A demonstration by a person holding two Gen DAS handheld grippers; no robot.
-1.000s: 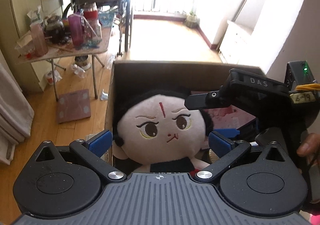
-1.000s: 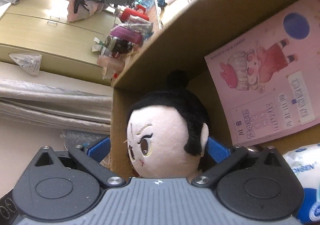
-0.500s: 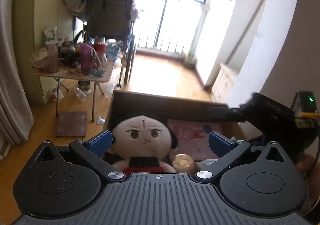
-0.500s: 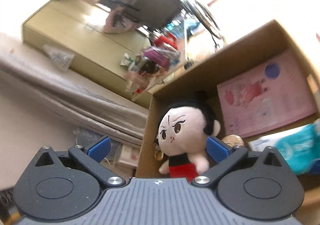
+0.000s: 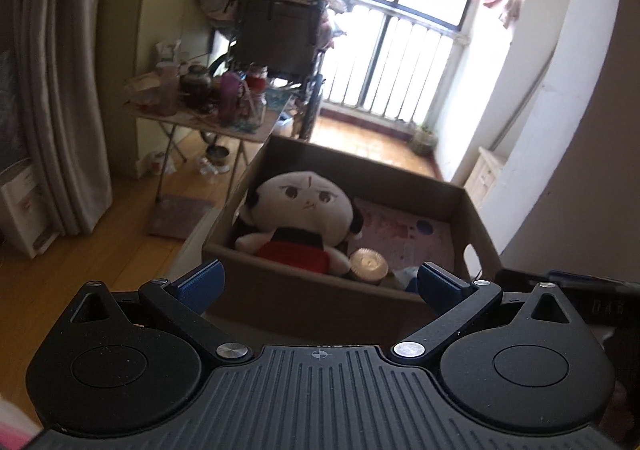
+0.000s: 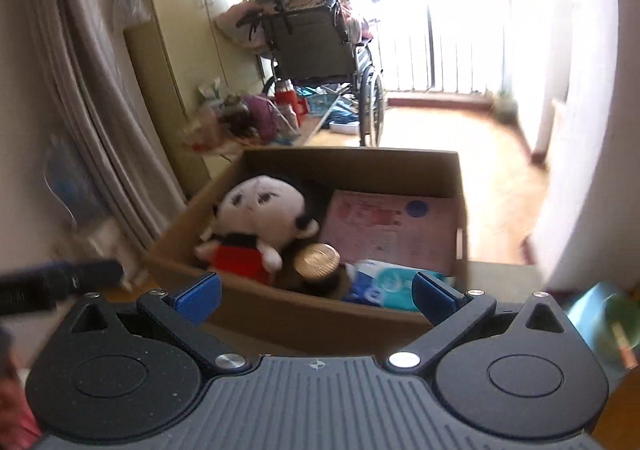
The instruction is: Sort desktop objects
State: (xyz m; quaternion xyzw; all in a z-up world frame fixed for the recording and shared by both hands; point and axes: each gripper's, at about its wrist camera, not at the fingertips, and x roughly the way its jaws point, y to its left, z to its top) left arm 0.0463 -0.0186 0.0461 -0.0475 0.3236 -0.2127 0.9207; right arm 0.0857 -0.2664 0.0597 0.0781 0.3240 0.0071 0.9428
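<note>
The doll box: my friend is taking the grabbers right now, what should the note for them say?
Left gripper: jaws wide open, holding nothing, outside the cardboard box, on the near side of it.
Right gripper: the same, open with nothing in it.
In the box: plush doll at the left, gold-lidded jar beside it, pink booklet flat at the right, blue-and-white tissue pack at the near wall.
Done: those four are packed.
Left: a green item at the right view's edge is too blurred to identify; check the desk for anything else.
</note>
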